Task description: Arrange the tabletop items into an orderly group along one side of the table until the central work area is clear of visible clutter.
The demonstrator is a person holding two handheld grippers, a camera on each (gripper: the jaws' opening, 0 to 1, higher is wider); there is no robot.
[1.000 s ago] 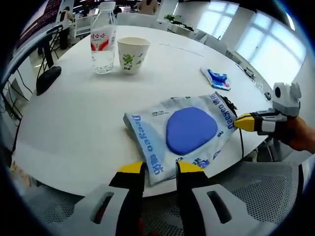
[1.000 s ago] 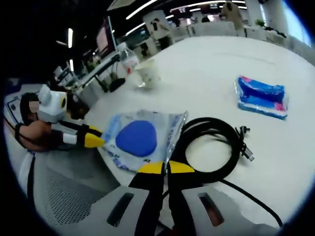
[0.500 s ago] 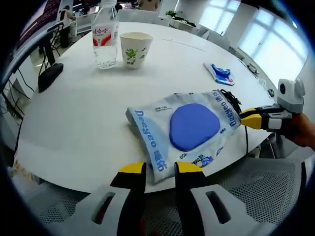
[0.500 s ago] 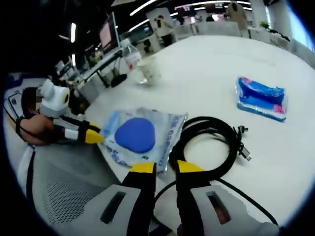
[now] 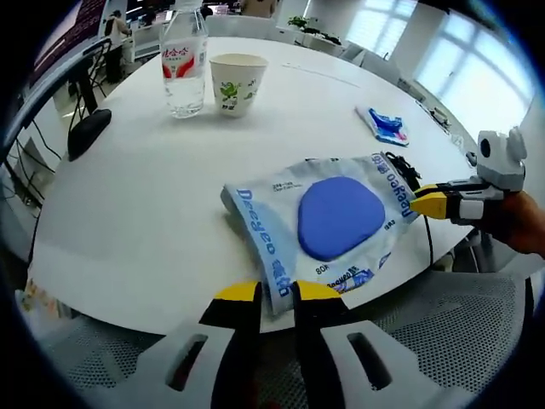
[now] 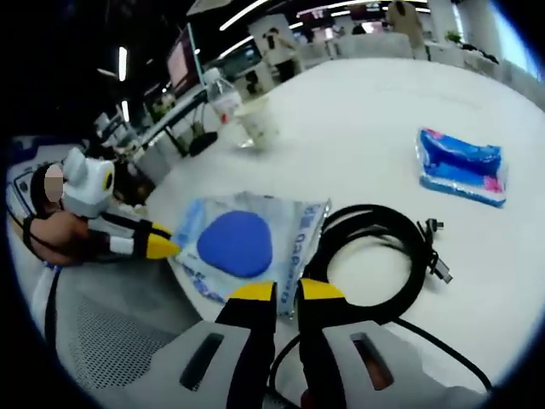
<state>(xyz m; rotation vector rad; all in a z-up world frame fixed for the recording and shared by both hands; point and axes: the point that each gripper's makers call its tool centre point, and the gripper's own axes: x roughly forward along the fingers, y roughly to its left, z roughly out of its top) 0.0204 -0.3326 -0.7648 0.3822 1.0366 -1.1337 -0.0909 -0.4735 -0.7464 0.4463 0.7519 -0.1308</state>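
Left gripper view: the left gripper point(image 5: 276, 293) sits at the near rim of the round white table point(image 5: 128, 196), its yellow-tipped jaws drawn narrow on the near corner of one clear packet point(image 5: 319, 223) with blue lettering and a blue pad inside. Whether the jaws actually pinch the film cannot be told. The packet lies at the table's near edge, its near corner overhanging a grey mesh chair seat point(image 5: 443, 315). At the packet's right corner, the right gripper point(image 5: 419, 204) reaches in from the right, carried by a hand point(image 5: 515, 228); its tips meet the packet edge.

Beyond the packet, a wide bare stretch of tabletop leaves open room toward the left and centre. Farther right lies one small blue-and-pink pack point(image 5: 383, 124). At the far left stand one water bottle point(image 5: 184, 61) and one paper cup point(image 5: 232, 83), upright, just beside each other. One dark flat object point(image 5: 85, 132) rests near the left edge.

Right gripper view: the right gripper point(image 6: 287, 290) shows a slim gap between its jaws, at the packet point(image 6: 247, 243) corner. One coiled black cable point(image 6: 375, 264) lies just right of the packet, touching its edge. The left gripper point(image 6: 162, 248) meets the packet's far-left corner.
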